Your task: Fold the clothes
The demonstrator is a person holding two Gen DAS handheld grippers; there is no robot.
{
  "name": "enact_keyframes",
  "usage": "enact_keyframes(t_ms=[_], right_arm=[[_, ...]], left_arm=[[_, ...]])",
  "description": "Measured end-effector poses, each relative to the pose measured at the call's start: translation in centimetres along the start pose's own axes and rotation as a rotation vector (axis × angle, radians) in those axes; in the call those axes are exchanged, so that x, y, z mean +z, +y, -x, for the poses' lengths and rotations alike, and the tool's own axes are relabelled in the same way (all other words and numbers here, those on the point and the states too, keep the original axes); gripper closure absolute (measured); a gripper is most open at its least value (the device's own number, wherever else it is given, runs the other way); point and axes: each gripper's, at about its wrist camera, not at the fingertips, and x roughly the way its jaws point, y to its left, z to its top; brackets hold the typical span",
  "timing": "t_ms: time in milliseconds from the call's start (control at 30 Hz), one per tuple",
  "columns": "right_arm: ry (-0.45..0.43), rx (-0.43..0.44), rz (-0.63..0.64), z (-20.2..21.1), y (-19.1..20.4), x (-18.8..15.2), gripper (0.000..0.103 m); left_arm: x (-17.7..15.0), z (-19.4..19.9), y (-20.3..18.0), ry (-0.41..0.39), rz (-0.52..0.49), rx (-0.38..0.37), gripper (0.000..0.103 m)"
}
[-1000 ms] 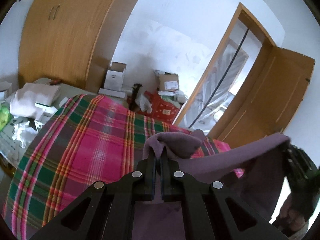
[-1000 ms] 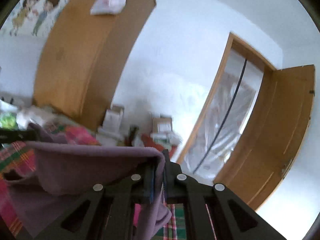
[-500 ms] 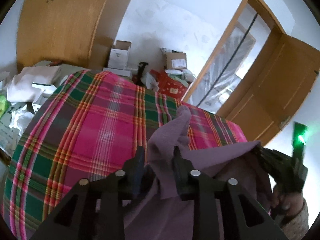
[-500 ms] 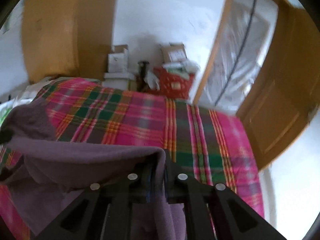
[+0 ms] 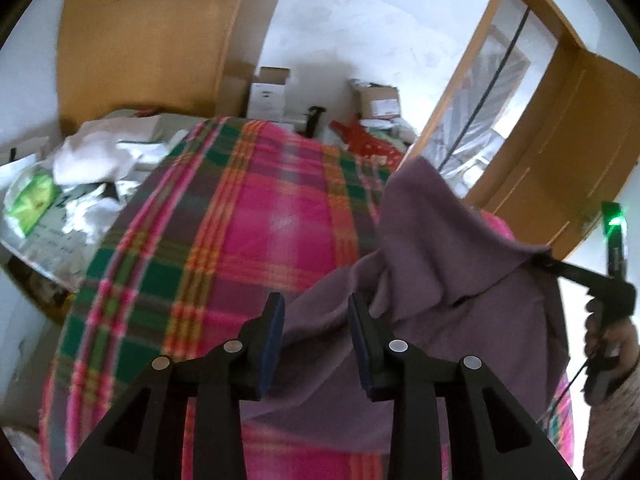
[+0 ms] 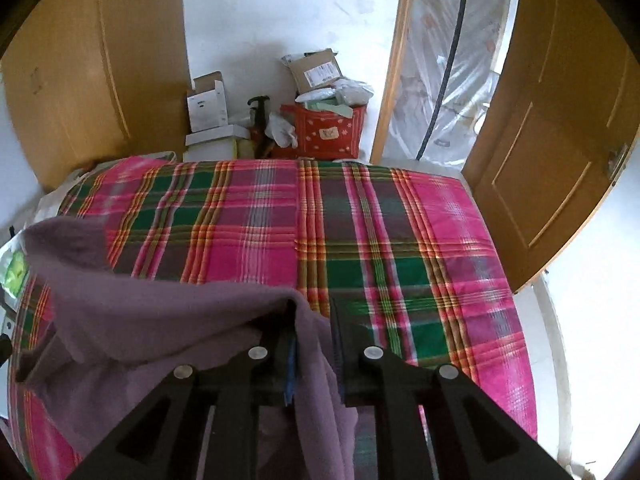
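The left gripper (image 5: 316, 312) stands with its jaws spread wide, purple garment (image 5: 440, 264) lying between them but not pinched. The right gripper (image 6: 314, 320) has its jaws parted a little, a fold of the garment (image 6: 160, 312) hanging between them; whether it is clamped cannot be told. The garment drapes over the near part of the plaid bedspread (image 6: 360, 232). Beyond the bed, a red bag (image 6: 324, 128) is stuffed with packages, beside open cardboard boxes (image 6: 206, 102).
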Motion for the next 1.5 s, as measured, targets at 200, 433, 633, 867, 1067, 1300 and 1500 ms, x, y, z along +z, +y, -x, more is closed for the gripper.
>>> enact_keyframes(t_ms=[200,433,633,867,1067,1300,1500], right_arm=[[-0.101,-0.001,0.075,3.2,1.1,-3.0,0.088],[-0.23,0.027,0.148,6.7,3.2,-6.5,0.087],[-0.256,0.159,0.231,7.6,5.9,-10.0,0.084],[-0.206,0.332,0.356,6.6,9.4,-13.5,0.07],[-0.088,0.465,0.473,4.7,13.1,-16.2,0.058],[-0.036,0.471,0.559,3.2,15.5,-17.5,0.047],[-0.062,0.424,0.581,3.2,15.7,-17.8,0.045]], left_arm=[[-2.3,0.5,1.1,0.016,-0.021,0.04,0.069],[-3.8,0.8,2.7,0.009,0.019,0.05,0.068],[-4.3,0.8,3.2,0.011,0.03,-0.003,0.068],[-4.5,-0.4,2.8,0.048,-0.001,-0.024,0.067],[-4.5,-2.1,2.7,0.094,-0.015,-0.002,0.067],[-3.9,-3.6,2.4,0.112,-0.039,0.011,0.067],[-2.9,-5.0,2.4,0.127,-0.028,0.012,0.067]])
